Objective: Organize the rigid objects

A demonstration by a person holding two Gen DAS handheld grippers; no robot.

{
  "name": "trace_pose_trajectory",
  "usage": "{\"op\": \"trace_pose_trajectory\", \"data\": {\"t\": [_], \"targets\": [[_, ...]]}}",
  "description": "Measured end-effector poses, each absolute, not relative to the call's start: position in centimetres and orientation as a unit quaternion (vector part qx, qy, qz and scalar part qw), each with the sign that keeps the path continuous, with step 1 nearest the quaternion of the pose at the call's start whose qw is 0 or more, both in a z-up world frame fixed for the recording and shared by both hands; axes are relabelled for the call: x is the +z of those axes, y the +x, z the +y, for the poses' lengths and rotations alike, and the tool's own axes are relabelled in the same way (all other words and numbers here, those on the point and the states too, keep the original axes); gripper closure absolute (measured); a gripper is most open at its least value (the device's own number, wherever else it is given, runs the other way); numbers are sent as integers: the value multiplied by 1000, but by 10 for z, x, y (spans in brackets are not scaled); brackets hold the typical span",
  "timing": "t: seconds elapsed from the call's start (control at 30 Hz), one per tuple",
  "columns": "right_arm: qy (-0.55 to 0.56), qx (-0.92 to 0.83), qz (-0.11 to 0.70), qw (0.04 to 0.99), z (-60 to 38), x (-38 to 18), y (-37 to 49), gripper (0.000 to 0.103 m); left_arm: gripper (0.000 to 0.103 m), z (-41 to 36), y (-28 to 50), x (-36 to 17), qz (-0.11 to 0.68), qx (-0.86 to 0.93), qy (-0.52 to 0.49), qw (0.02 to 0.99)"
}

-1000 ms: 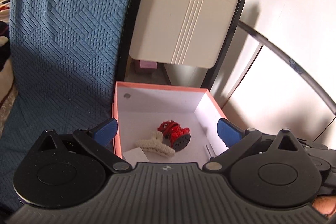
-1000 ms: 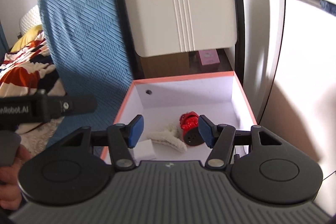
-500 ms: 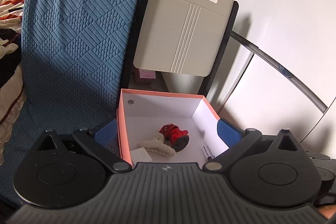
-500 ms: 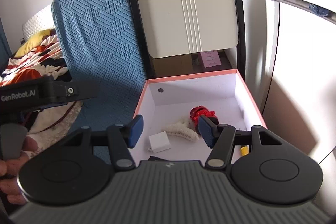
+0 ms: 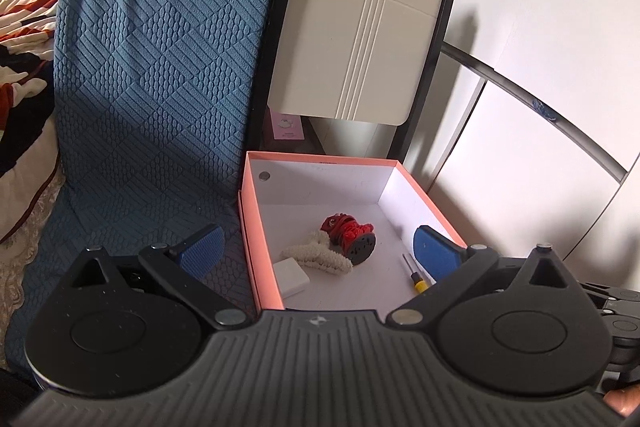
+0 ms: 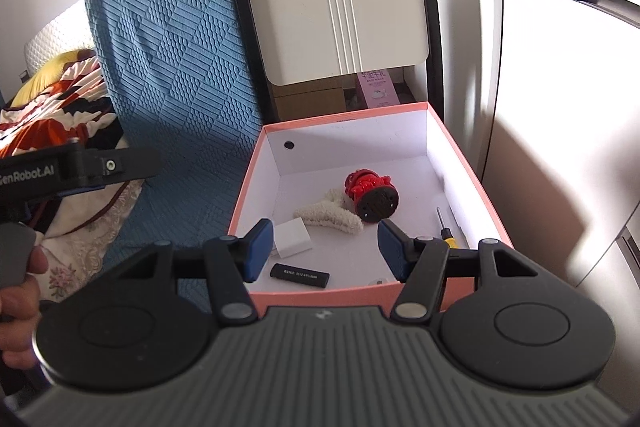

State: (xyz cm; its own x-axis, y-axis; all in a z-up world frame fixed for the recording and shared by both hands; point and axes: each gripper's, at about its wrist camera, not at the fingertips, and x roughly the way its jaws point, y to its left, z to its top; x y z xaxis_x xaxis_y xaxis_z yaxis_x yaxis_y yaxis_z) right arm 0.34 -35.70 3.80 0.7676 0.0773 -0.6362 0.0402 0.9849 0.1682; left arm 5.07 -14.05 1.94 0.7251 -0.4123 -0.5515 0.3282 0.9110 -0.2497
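A pink box with white inside walls sits beside a blue-covered seat. In it lie a red figure on a black base, a cream fuzzy hair clip, a white charger block, a small yellow-handled screwdriver and a black stick. My left gripper is open and empty, above the box's near end. My right gripper is open and empty, above the box's near edge.
A blue textured seat cover stands left of the box. A beige folded chair panel leans behind it, with a small pink carton underneath. White cabinet doors are on the right. A patterned blanket lies far left.
Both grippers have pulled back and up from the box, so more of its floor shows, including the screwdriver and the black stick. Both stay open and empty.
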Motion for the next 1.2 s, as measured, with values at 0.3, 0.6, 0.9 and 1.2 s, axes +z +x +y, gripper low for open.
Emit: {"op": "trace_pose_trajectory", "data": {"t": [0.3,0.6,0.9,1.2], "targets": [[78,20,348,934,-344,39,-11,42,1,-128,38,22,311,-193,-69,928],[73,21,354,932,-337,40,-20,42,1,-116,25,26,309,-189,-70,929],[70,17,356,932,-333,42,-23,42,1,-106,18,26,311,-180,-71,930],[80,-10,369,926,-338,35,-22,12,1,-105,19,24,321,-169,-67,929]]}}
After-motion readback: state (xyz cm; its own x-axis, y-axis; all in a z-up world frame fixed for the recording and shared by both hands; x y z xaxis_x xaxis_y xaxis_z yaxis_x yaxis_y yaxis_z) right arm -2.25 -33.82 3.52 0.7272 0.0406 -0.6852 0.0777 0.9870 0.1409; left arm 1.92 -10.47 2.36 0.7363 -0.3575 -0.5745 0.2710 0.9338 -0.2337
